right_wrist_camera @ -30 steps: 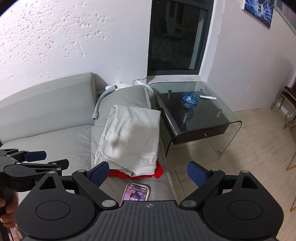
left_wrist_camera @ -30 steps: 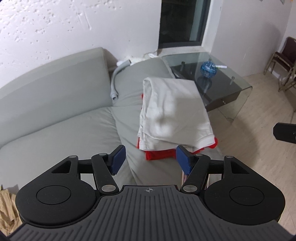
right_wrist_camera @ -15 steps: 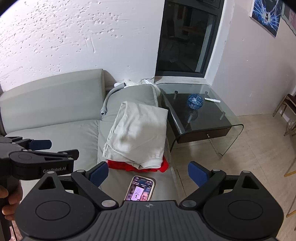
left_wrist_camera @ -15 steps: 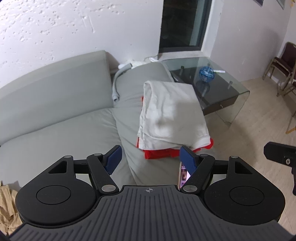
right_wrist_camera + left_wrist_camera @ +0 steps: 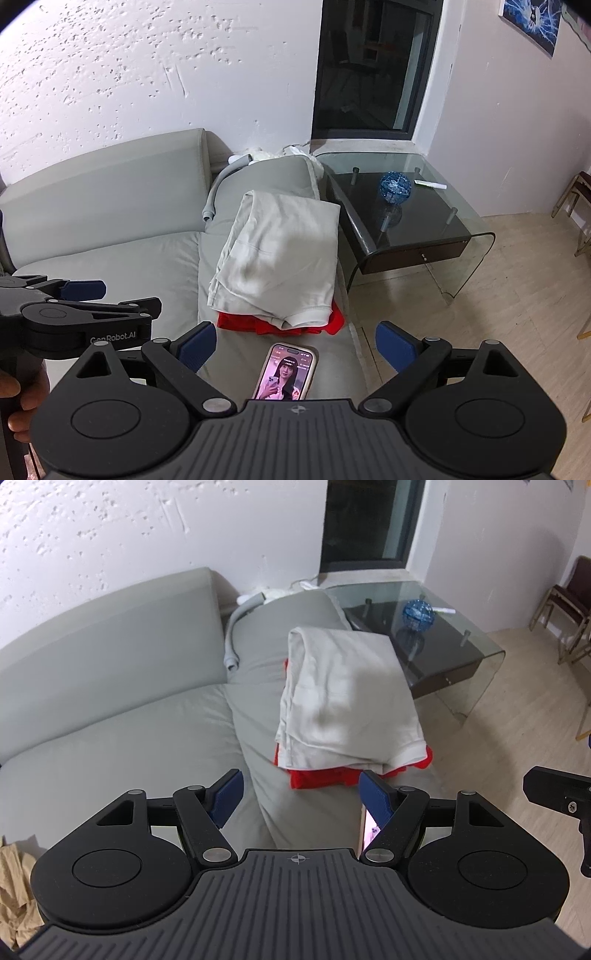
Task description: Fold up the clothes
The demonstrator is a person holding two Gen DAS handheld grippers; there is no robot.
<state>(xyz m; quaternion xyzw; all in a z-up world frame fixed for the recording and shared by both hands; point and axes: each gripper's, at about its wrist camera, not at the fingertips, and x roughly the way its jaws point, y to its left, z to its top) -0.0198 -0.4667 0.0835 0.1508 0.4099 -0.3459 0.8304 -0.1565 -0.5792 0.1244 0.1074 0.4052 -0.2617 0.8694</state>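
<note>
A folded off-white garment [image 5: 347,701] [image 5: 280,254] lies on top of a folded red garment [image 5: 321,777] [image 5: 258,325] on the right end of a grey sofa [image 5: 122,716] [image 5: 110,206]. My left gripper [image 5: 301,794] hangs open above the sofa seat, short of the stack, with nothing between its blue pads. My right gripper [image 5: 295,343] is also open and empty, hovering over a phone [image 5: 286,373] just in front of the stack. The left gripper [image 5: 79,295] shows from the side in the right wrist view, held by a hand [image 5: 18,406].
A glass side table [image 5: 417,218] with a blue ball [image 5: 395,186] stands right of the sofa. A grey hose [image 5: 232,638] lies in the sofa corner. A tan cloth [image 5: 14,878] sits at the lower left. Chairs [image 5: 569,605] stand on the wooden floor at the right.
Both grippers have drawn back a little from the stack, so the phone now shows more fully. The left jaws have spread slightly wider. The clothes have not moved.
</note>
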